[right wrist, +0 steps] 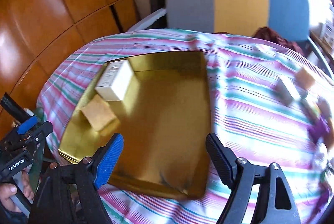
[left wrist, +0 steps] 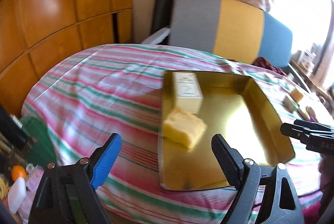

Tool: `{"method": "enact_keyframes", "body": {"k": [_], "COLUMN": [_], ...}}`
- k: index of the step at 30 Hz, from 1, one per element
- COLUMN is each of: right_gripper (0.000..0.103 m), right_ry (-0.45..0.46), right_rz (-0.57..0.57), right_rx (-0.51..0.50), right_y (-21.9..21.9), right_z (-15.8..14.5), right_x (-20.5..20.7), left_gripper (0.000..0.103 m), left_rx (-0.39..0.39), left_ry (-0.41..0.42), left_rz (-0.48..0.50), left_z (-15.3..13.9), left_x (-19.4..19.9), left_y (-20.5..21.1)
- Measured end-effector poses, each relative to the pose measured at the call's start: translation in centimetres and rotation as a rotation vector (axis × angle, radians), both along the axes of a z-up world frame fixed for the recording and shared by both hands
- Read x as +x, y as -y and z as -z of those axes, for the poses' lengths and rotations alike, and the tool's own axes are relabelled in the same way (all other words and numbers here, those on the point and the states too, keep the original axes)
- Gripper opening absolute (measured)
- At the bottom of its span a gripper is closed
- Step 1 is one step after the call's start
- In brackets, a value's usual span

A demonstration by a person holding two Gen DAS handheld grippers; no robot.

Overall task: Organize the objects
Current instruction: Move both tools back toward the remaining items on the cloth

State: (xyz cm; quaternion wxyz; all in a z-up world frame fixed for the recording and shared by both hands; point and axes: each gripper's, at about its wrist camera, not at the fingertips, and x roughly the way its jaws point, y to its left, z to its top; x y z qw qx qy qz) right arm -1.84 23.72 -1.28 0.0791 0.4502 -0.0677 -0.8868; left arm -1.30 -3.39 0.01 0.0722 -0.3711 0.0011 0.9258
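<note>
Left gripper [left wrist: 167, 158]: jaws spread wide, nothing between them, poised above the near edge of the gold tray [left wrist: 269, 98] on the striped cloth [left wrist: 94, 86]. Right gripper [right wrist: 165, 158]: jaws likewise wide, empty, over the tray's near end. Tray contents: white box [left wrist: 187, 90] at the far left corner, yellow block [left wrist: 184, 131] just beside it; further small items lie blurred on the cloth, well apart to the right.

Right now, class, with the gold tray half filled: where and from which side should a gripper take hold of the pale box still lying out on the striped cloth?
Grip the pale rectangular box across its two long side faces, coming down from above. It lies flat on the striped cloth, and the tan block sits close behind it, so a sideways approach looks crowded. Motion blur hides its exact edges.
</note>
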Motion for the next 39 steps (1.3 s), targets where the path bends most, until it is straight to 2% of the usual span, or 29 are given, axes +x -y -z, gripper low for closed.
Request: {"method": "enact_keyframes", "body": {"k": [9,20,25,30,34,39], "right_gripper": [0.083,0.083,0.083,0.083,0.083,0.083], "right_ry": [0.009,-0.020,-0.013,0.039,0.085,0.089], "right_rz": [0.217,0.677,0.799,0.812,0.771,0.763], "right_rx": [0.014,0.024,0.021,-0.012,-0.011,-0.041], "right_y": [-9.7,-25.5,-29.6,-32.1,-32.2,-32.6], "right_z": [-0.7,-3.6,-3.8,-3.0,-1.7,-0.7], "right_x": [4.2,13.3,17.2,19.1,18.8,18.4], "left_gripper": [0.089,0.089,0.088,0.086,0.081,0.074], "left_rx": [-0.034,-0.046,-0.054,-0.067,-0.074,-0.069], "left_ry": [-0.023,-0.033,-0.010,0.032,0.090,0.148], "left_rz": [0.174,0.449,0.595,0.736,0.805,0.884], "left_z": [-0.9,-1.6,-1.3,-0.2,1.1,2.3], "left_x": [0.5,1.6,2.2,3.0,3.2,3.3], "left_y": [-6.3,-16.0,-21.6,-27.6,-31.7,-36.7]}}
